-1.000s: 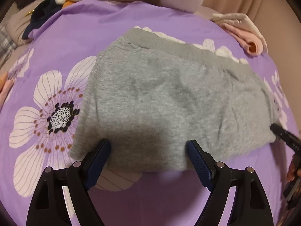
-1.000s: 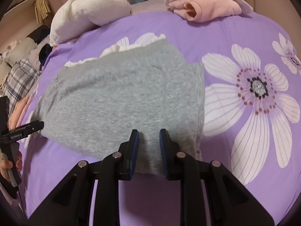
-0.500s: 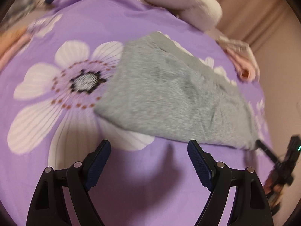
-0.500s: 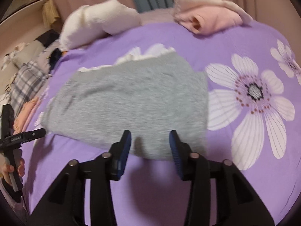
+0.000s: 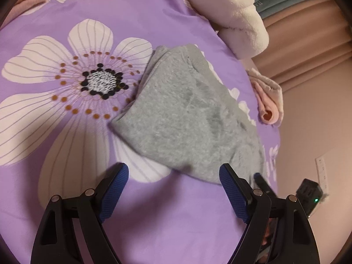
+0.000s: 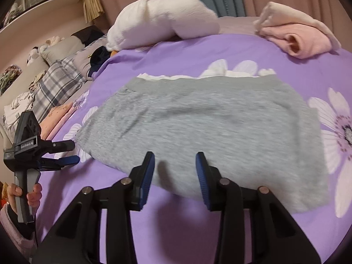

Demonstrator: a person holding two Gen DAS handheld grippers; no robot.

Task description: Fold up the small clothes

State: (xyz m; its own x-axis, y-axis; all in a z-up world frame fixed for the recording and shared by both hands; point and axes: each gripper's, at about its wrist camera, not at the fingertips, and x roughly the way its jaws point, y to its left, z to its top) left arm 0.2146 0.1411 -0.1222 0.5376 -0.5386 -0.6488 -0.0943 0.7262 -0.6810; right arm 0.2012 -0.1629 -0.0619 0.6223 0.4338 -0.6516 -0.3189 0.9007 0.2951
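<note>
A grey knit garment (image 6: 209,132) lies folded flat on the purple flowered bedspread (image 6: 220,50), its ribbed waistband at the far side. My right gripper (image 6: 175,160) hovers over the near folded edge. Its jaws are closing, still a hand's width apart, with nothing pinched between the blue pads. In the left wrist view the same garment (image 5: 191,118) lies ahead and to the right. My left gripper (image 5: 173,169) stands wide open over bare bedspread, just short of the garment's near corner. From the right wrist view the left gripper (image 6: 74,152) sits at the garment's left corner, held by a hand.
A white fluffy blanket (image 6: 162,26) and a folded pink garment (image 6: 301,37) lie at the far side of the bed. Plaid pillows (image 6: 55,83) and pink clothes (image 6: 57,118) line the left side. Curtains and a shelf stand behind.
The right gripper let go of the grey edge, widened and pulled back. The left gripper drew off the garment's edge, rolled and now faces its left corner.
</note>
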